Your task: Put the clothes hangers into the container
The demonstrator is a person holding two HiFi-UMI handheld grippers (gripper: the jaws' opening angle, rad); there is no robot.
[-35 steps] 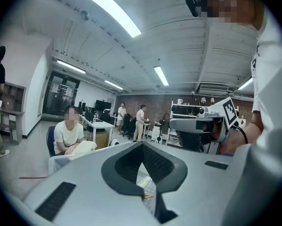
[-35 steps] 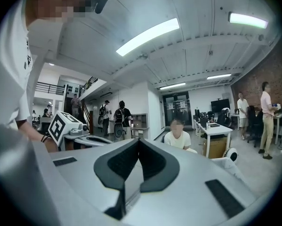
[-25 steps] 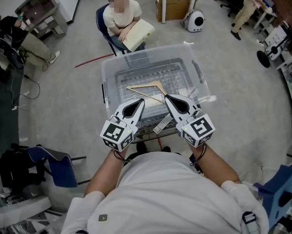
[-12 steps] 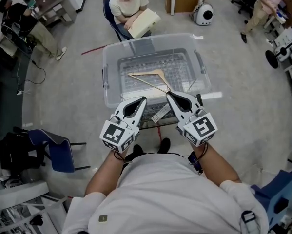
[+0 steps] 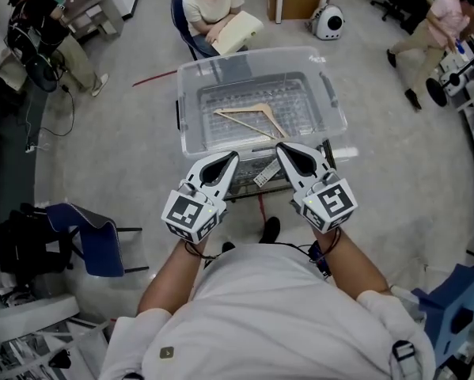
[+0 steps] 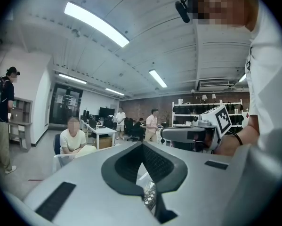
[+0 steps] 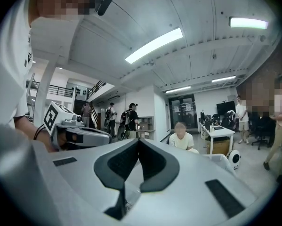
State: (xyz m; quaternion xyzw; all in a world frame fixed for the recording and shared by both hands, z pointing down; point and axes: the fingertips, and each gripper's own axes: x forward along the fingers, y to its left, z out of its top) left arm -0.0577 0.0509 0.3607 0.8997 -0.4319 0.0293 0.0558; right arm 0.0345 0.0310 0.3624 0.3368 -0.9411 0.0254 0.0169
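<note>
1 clothes hanger [image 5: 238, 111] of pale wood lies flat on the bottom of the container [image 5: 252, 57], fully inside its walls and touching none of them. It is a thin open triangle: 2 sloping arms meet at a corner near the middle of the bottom, and a straight bar joins their far ends. Its hook cannot be made out. The container is a large rectangular tub of clear plastic, upright and open at the top, with a rounded rim, a handle on each short side and a ribbed bottom.
</note>
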